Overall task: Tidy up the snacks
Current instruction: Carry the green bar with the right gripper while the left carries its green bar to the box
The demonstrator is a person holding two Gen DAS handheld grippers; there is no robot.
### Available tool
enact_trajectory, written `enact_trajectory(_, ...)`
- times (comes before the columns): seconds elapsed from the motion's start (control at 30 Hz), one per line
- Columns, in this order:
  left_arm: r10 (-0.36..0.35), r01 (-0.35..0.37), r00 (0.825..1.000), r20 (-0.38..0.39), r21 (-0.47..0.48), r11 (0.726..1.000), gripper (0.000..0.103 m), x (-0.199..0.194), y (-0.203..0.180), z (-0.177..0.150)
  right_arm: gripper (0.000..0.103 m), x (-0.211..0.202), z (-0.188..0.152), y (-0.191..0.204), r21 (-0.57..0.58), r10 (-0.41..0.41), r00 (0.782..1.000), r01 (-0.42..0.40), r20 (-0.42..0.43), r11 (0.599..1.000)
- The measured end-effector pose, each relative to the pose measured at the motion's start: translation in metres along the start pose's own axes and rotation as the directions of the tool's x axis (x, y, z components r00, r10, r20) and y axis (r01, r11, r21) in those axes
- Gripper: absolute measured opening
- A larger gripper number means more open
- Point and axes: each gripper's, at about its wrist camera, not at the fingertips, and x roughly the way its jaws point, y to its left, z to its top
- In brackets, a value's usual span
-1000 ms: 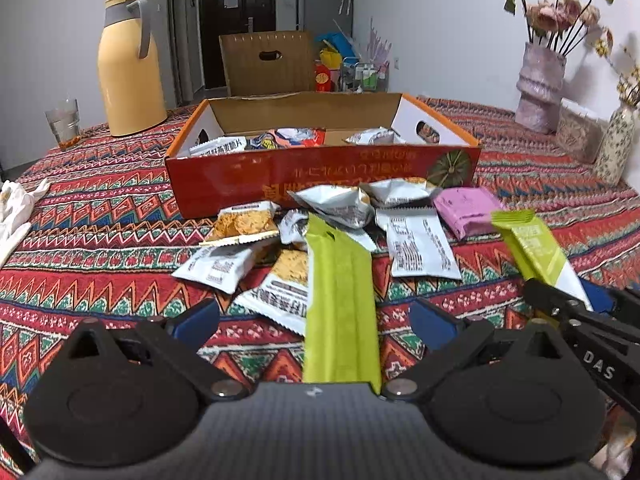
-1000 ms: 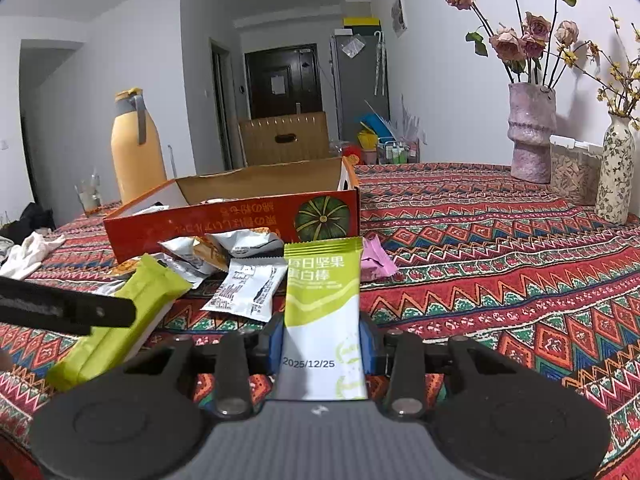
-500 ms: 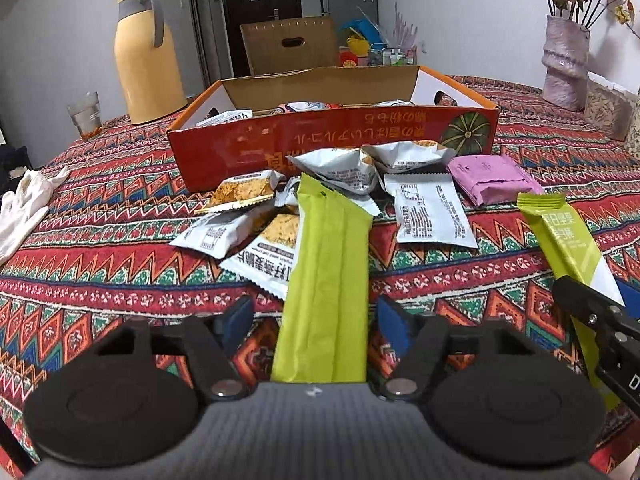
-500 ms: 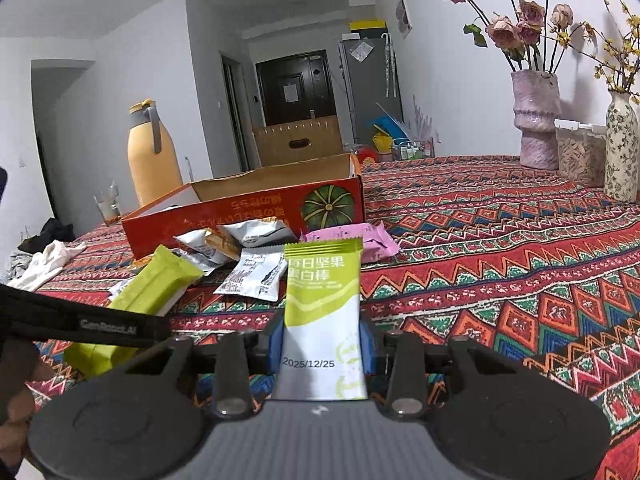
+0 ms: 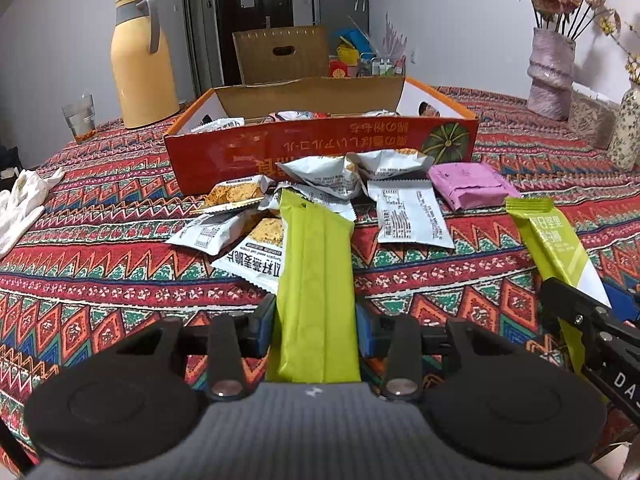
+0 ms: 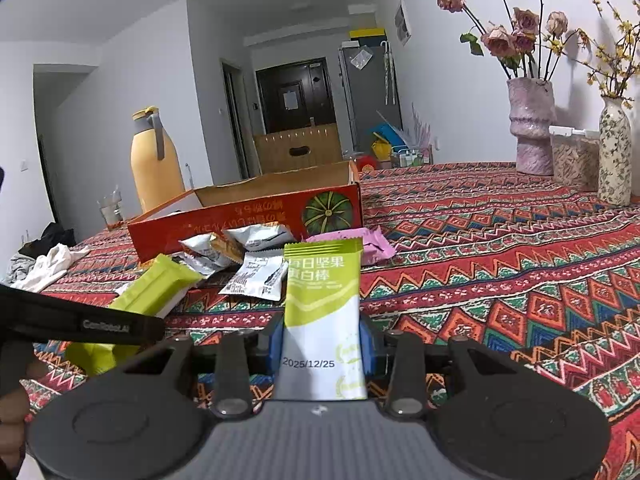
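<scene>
A plain green packet (image 5: 316,280) has just been clamped by the left hand-held gripper (image 5: 316,326); a packet dated "2025/12/25" (image 6: 322,320) is gripped by the right hand-held gripper (image 6: 322,346).

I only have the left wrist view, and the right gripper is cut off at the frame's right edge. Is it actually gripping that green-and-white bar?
Observer: Yes. In the right wrist view the right gripper is shut on the green-and-white bar, with a blue pad pressed against each long side.
Operator: The bar's white end is hidden from me. Is anything printed there?
Observer: A date, 2025/12/25, on the white part between the pads.
Operator: Is any of the person visible?
Observer: Only part of a hand, at the lower left edge of the right wrist view.
</scene>
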Motion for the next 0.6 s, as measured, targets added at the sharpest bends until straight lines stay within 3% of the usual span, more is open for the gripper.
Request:
enact_trajectory(0.27,-0.034,0.035,0.999,0.037,-0.021,0.999,0.039,-0.013,0.01,0.004,0.036,-0.004,0.006,0.006,-0.014,-0.024,1.0,0.024,0.016,1.0)
enact_trajectory(0.6,-0.089,0.088,0.995,-0.04,-0.026,0.996,0.04,0.002,0.01,0.0,0.036,-0.002,0.003,0.011,-0.021,-0.042,0.999,0.042,0.007,0.999)
